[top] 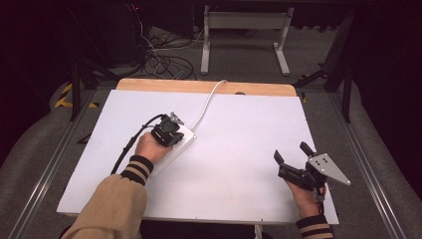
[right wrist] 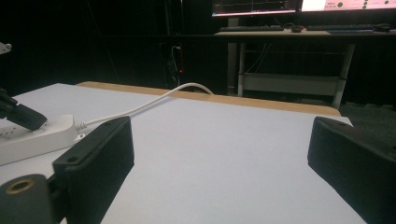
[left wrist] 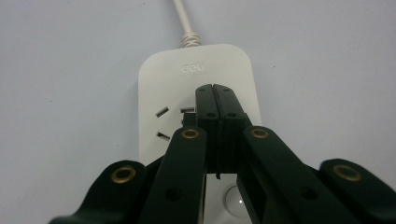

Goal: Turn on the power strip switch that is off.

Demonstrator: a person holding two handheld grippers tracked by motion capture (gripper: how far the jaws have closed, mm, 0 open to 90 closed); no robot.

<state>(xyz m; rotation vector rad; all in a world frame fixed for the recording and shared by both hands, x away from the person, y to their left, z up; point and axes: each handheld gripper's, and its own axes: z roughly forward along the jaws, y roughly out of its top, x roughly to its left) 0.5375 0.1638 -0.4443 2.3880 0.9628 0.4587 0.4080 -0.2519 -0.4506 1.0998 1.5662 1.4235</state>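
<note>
A white power strip (top: 185,138) lies on the white table top (top: 239,164), left of the middle, and its white cable (top: 207,101) runs off over the far edge. My left gripper (top: 169,132) points down onto the strip. In the left gripper view its jaws are pressed together with nothing between them, and the left gripper's tips (left wrist: 213,89) sit over the power strip's face (left wrist: 159,84) beside the socket slots (left wrist: 162,112). My right gripper (top: 291,152) hovers near the right front of the table, open and empty. In the right gripper view the right gripper (right wrist: 219,149) faces the bare board.
The wooden far edge of the table (top: 204,86) shows beyond the white sheet. Behind it stand a white table frame (top: 244,22) and loose floor cables (top: 164,62). The right gripper view shows the strip (right wrist: 37,137) at its left and monitors (right wrist: 280,5) on a desk.
</note>
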